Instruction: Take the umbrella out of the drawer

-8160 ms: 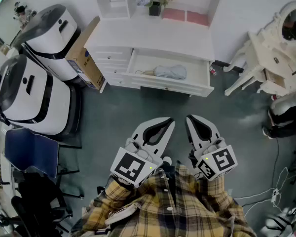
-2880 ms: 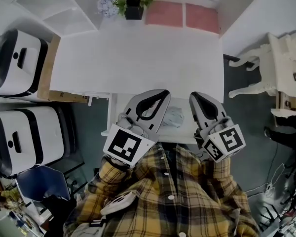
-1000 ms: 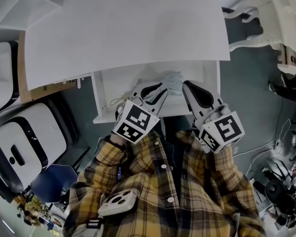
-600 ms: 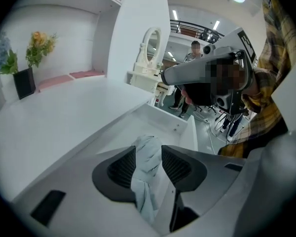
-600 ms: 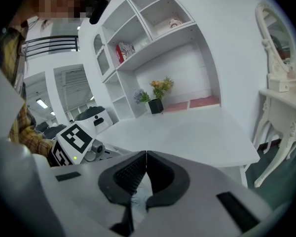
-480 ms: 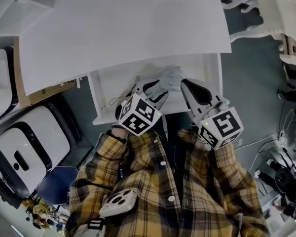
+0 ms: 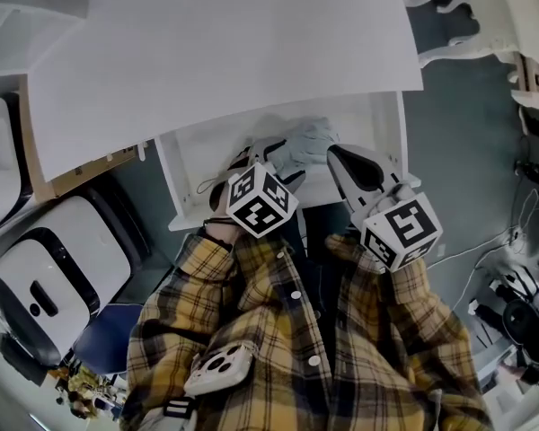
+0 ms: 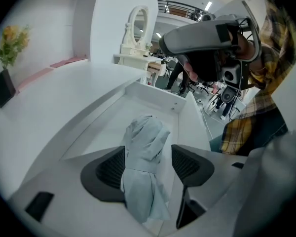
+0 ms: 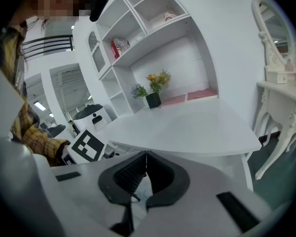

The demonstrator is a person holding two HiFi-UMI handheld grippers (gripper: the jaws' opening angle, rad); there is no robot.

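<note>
Left gripper view shows the folded pale grey fabric umbrella lying inside the open white drawer. The left gripper straddles it, its fingers having just been opening and now released, not pressing. The right gripper, at the drawer's front, has its fingers clenched on nothing. The umbrella looks light, soft cloth over a stiff shaft; the strapped waist seems the best hold, since loose folds may slip.
</note>
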